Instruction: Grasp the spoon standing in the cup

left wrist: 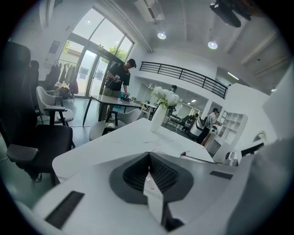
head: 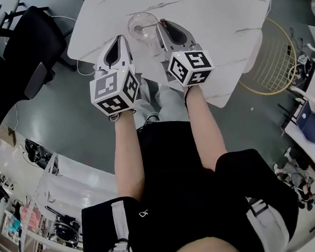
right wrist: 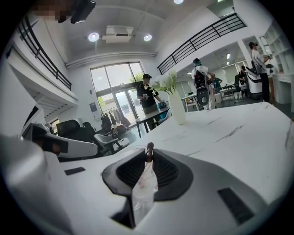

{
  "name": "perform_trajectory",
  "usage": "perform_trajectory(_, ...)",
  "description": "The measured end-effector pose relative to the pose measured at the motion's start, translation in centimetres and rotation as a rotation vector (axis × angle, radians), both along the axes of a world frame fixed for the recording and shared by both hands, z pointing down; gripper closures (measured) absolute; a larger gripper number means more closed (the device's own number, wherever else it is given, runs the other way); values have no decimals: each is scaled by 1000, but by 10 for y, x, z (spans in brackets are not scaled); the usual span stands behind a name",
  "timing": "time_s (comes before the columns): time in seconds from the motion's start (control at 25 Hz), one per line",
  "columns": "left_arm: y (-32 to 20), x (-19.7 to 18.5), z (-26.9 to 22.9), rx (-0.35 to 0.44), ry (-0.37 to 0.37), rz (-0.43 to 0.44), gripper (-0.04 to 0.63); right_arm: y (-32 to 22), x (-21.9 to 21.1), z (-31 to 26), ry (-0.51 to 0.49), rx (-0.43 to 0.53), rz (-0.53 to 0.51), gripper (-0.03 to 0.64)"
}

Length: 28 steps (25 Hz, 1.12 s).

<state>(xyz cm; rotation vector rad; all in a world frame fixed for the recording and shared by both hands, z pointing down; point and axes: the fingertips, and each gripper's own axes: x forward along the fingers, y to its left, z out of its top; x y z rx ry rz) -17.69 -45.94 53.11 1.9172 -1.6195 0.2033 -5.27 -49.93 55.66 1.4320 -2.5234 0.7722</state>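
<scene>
A clear glass cup (head: 142,25) stands on the white marble table (head: 220,21), near its front edge. My right gripper (head: 162,23) reaches up to the cup's right rim. In the right gripper view its jaws are pressed together on the small brown end of the spoon (right wrist: 149,149), which pokes out between the tips of the right gripper (right wrist: 149,154). The rest of the spoon is hidden. My left gripper (head: 121,38) hovers just left of the cup, apart from it. In its own view the left gripper (left wrist: 148,158) is shut with nothing between the jaws.
A white vase of flowers (right wrist: 176,106) stands farther out on the table. A black office chair (head: 31,45) sits at the table's left and a gold wire frame (head: 274,60) at its right. People stand at other tables behind.
</scene>
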Motion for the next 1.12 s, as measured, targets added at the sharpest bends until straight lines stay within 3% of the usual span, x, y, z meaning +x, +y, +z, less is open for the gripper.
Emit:
perform_trajectory(0.36,-3,-4,-21,44,-7,-25,580,-8,4,-30,-20,64,-12,565)
perform_trajectory(0.84,12,29,-57,131,0,-48,580,9,31,-96,-38,189,-76,565)
perform_trajectory(1.12,17,48,-90,219,-18,-63,580,14,60,-136,-22,266,-74,565)
